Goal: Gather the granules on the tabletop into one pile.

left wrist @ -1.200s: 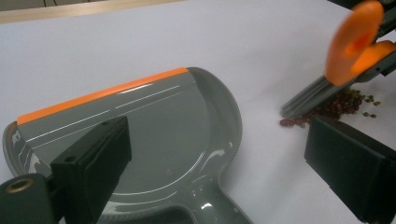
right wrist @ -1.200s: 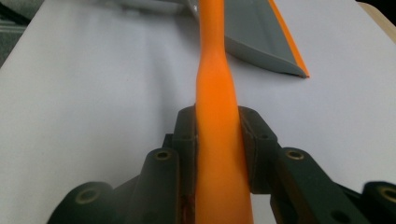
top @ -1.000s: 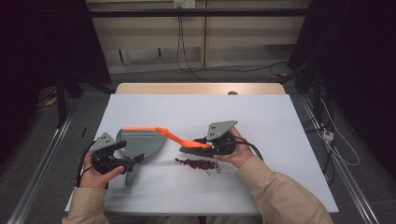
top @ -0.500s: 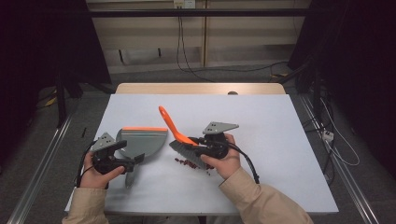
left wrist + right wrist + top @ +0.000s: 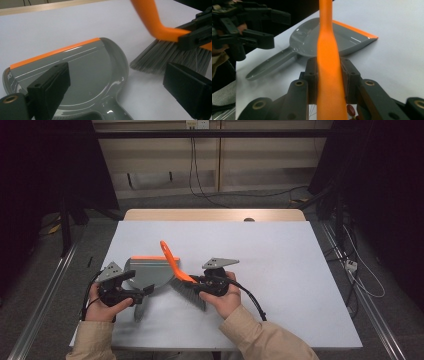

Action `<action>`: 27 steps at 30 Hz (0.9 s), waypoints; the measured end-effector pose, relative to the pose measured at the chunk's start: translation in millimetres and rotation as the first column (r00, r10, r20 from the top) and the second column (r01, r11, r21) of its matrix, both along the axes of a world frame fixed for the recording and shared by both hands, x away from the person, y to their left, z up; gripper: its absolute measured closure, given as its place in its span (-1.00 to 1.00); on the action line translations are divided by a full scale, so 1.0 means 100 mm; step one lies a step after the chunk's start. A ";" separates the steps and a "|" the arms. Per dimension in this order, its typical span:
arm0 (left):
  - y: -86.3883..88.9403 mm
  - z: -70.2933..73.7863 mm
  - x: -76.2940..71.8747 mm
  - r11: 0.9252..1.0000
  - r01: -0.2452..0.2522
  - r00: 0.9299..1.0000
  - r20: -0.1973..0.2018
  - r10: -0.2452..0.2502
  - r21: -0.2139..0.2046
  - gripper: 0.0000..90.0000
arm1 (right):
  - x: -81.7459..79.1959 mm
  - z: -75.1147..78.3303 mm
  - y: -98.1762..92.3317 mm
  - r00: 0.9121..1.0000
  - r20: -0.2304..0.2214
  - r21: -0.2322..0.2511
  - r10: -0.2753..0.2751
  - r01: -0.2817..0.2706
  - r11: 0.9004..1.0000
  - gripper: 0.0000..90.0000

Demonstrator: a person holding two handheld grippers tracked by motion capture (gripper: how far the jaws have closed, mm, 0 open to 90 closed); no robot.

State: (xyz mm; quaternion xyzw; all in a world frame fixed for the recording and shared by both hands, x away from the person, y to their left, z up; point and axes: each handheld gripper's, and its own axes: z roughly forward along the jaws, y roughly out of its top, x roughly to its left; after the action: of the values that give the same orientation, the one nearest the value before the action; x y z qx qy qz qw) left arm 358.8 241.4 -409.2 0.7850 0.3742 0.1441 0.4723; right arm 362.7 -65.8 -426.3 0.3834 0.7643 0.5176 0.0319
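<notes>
A grey dustpan point(image 5: 147, 274) with an orange lip lies flat on the white table point(image 5: 290, 270), its handle point(image 5: 138, 312) toward the near edge. My left gripper point(image 5: 145, 292) hovers over that handle, open, nothing pressed between its pads. In the left gripper view the dustpan point(image 5: 82, 72) lies between and beyond the jaws of the left gripper point(image 5: 117, 82). My right gripper point(image 5: 196, 281) is shut on the orange handle of a brush point(image 5: 169, 256), whose grey bristles point(image 5: 189, 294) rest on the table just right of the pan. The right gripper view shows the right gripper point(image 5: 329, 67), the brush handle point(image 5: 328, 37) and red bits point(image 5: 350, 110).
A wooden strip point(image 5: 215, 215) runs along the table's far edge. Cables point(image 5: 350, 265) trail on the floor at the right, and metal rails point(image 5: 45, 305) flank the table. The right half of the white top is bare.
My right gripper has carried the brush left toward the dustpan, and the handle has swung up. The red bits seen on the table earlier are now covered by the bristles. The left hand stayed put.
</notes>
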 end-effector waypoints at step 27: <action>-0.02 -0.01 0.00 1.000 0.006 1.000 0.001 -0.006 0.006 -0.84 | 0.08 -0.05 -0.60 0.981 -0.073 -0.093 -0.180 0.173 0.981 0.59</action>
State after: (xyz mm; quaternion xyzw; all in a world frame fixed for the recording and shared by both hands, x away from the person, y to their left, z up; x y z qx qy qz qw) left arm 358.9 239.3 -410.1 0.7872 0.3713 0.1444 0.4707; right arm 370.4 -126.2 -430.8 0.4684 0.7497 0.4632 0.0633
